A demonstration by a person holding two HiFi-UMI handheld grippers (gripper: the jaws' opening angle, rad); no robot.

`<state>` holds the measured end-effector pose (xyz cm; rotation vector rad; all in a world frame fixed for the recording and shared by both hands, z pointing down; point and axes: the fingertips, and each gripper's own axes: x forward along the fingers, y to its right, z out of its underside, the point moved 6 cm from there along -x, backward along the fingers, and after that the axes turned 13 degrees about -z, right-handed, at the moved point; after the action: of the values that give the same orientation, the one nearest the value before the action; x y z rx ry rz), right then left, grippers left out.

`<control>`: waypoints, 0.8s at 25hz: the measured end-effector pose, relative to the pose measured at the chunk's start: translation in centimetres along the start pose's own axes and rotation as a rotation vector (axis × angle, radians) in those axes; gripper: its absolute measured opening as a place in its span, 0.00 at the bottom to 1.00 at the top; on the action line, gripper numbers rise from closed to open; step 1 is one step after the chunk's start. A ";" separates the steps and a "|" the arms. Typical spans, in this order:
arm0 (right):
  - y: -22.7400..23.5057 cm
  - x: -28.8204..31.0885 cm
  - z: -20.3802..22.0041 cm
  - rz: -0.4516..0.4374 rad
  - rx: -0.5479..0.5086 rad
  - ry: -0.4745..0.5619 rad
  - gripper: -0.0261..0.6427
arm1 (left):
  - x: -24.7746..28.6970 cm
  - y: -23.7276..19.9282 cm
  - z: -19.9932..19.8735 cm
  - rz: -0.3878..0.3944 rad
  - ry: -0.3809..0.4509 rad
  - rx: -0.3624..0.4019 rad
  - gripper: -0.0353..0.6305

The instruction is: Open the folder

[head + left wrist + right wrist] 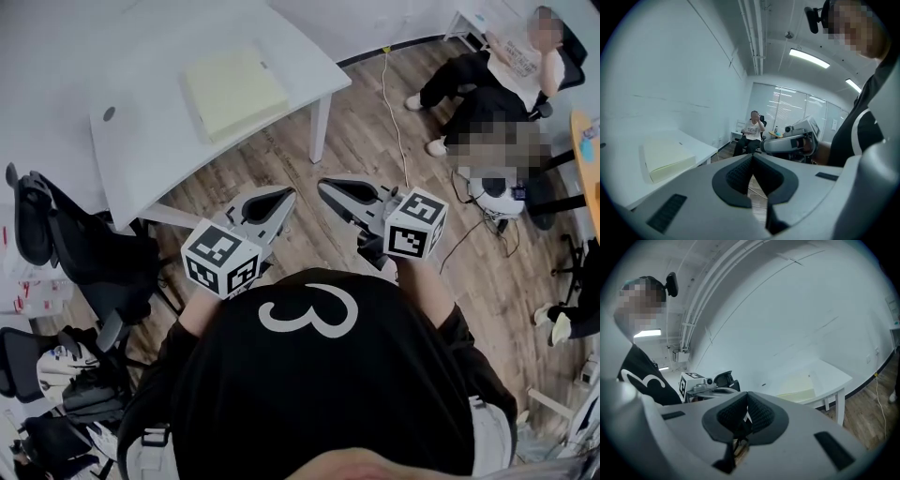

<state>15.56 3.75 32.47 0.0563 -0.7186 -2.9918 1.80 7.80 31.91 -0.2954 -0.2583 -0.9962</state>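
Pale-yellow folder (234,94) lies flat on white table (145,155).

Left gripper (287,194): held out ahead of the chest, tips angled inward toward the right gripper, pointing a little downward.
Left jaws: closed, the ribbed black pads (738,175) meeting at the tips, with nothing between them.
Left marker cube (221,258): at the rear of the left gripper, nearest the body.
Left forearm (194,317): bare, reaching forward behind that cube.
Right gripper (324,186): beside the left gripper, roughly level, tips angled inward so that the two noses lie near each other but apart.
Right jaws: closed, pads (762,416) together at the tips, empty.
Right marker cube (415,224): at the rear of the right gripper.
Right hand (825,151): wrapped around the right gripper's handle.
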 end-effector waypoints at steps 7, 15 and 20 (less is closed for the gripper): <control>2.5 0.7 -0.8 -0.029 -0.009 -0.012 0.07 | 1.6 -1.6 -0.5 -0.040 0.009 0.007 0.08; 5.9 2.8 -1.6 -0.041 0.010 -0.037 0.07 | 3.7 -5.5 -0.6 -0.086 -0.003 -0.017 0.08; 9.4 4.2 -2.7 -0.027 0.027 -0.039 0.07 | 6.4 -9.0 -1.0 -0.108 -0.026 -0.017 0.08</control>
<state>12.01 -6.15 34.26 0.0085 -0.7683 -3.0173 -2.47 -2.22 34.33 -0.3131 -0.2922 -1.1024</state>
